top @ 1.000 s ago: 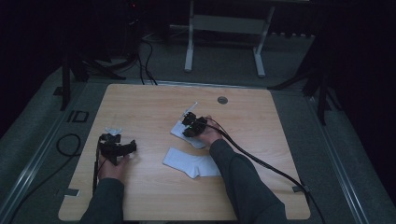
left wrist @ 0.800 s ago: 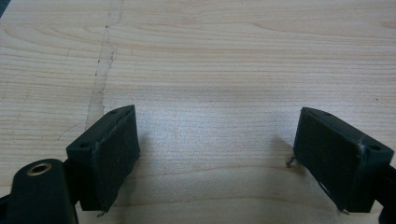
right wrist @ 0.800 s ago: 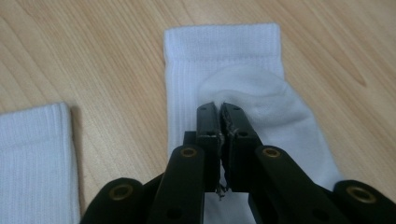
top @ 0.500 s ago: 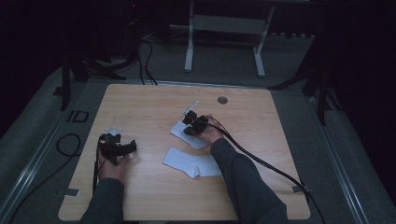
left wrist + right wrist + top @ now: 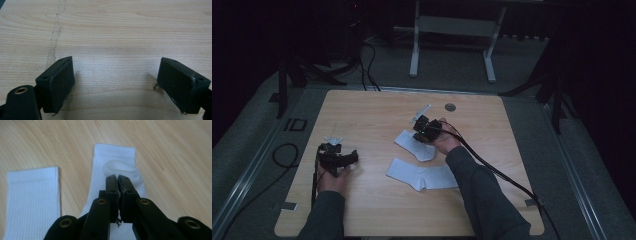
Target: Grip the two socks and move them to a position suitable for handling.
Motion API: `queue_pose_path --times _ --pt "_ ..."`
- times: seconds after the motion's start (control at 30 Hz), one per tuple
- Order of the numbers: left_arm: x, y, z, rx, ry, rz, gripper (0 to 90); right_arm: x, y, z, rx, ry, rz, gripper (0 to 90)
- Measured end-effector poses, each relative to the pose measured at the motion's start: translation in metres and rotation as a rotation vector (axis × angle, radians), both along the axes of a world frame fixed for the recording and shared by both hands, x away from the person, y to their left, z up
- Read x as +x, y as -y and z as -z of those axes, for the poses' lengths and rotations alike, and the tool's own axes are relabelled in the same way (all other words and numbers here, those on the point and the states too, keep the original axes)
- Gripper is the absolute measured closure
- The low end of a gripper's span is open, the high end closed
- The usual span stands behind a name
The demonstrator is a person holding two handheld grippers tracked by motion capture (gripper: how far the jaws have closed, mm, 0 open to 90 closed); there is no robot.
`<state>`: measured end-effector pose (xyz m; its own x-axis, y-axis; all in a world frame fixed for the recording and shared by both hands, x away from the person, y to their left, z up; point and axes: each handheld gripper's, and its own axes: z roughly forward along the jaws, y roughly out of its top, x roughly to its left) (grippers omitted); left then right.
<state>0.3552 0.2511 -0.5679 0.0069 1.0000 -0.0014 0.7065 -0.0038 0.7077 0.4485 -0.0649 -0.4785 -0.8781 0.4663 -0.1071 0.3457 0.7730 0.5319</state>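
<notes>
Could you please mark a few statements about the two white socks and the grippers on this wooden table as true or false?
1. The right gripper is shut on a fold of the farther white ribbed sock. True.
2. The left gripper holds the nearer white sock. False: its jaws stand open over bare light wooden table.
3. The two socks lie stacked. False: they lie side by side, apart.
4. A small round grey disc lies near the table's far edge. True.

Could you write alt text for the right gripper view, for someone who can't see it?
The right gripper, black jaws shut, pinches a fold of a white sock lying on a wooden table. A second white sock lies flat beside it.
</notes>
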Motion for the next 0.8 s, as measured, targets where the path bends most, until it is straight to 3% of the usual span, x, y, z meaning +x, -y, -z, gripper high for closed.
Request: queue_pose_path --times 0.13,0.4,0.63,0.8 --pt "0.0 0.0 0.0 0.002 -0.002 0.002 14.3 -0.003 0.019 -0.003 -0.004 0.01 0.026 86.5" --pt "0.0 0.0 0.0 0.002 -0.003 0.002 14.3 -0.009 0.056 0.005 0.012 -0.011 0.083 85.9" --pt "0.0 0.0 0.0 0.001 -0.002 0.001 14.3 -0.024 0.091 0.013 -0.023 0.0 0.121 85.5" --pt "0.0 0.0 0.0 0.002 -0.003 0.0 14.3 -0.026 0.118 0.017 -0.018 -0.015 0.166 83.5"
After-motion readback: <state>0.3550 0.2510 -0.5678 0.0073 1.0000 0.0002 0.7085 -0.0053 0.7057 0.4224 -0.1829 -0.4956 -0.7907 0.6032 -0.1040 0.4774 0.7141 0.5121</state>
